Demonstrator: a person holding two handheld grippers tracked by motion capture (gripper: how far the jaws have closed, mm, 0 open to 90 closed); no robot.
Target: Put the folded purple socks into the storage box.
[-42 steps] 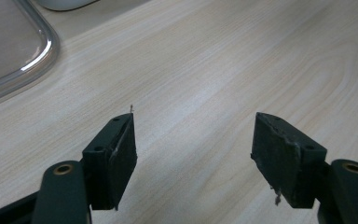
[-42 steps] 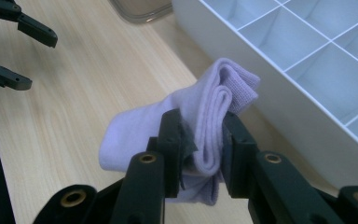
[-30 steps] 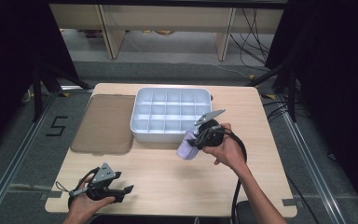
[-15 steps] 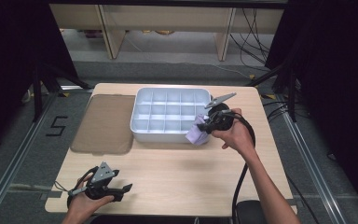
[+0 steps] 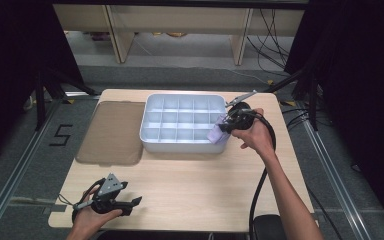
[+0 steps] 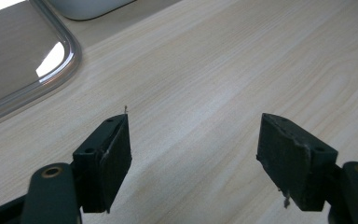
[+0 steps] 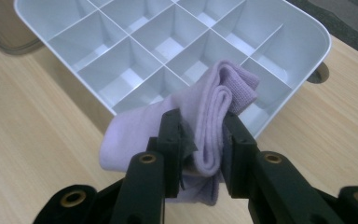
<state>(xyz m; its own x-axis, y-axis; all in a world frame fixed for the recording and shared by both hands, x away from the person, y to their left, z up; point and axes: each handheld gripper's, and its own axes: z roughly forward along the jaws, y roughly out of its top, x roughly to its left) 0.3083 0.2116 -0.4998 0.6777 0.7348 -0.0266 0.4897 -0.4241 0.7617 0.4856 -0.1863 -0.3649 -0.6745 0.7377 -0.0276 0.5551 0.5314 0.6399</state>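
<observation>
A folded lilac cloth point(image 7: 205, 116) hangs between the black jaws of my right gripper point(image 7: 201, 135), which is shut on it. In the high view that gripper point(image 5: 227, 123) holds the cloth point(image 5: 216, 133) over the right end of the white divided tray point(image 5: 180, 145), above its near right compartments. My left gripper point(image 5: 130, 202) rests low at the table's front left corner. Seen from its own camera, the left gripper point(image 6: 193, 151) stands open over bare wood with nothing between its pads.
A brown translucent lid point(image 5: 111, 132) lies flat to the left of the tray; its rounded corner point(image 6: 51, 65) is just ahead of the left gripper. The right gripper's cable point(image 5: 260, 185) trails along the forearm to the table's front edge.
My right gripper has carried the lilac cloth up and away from the table's middle to the tray's right end. The left gripper has stayed at the front left corner.
</observation>
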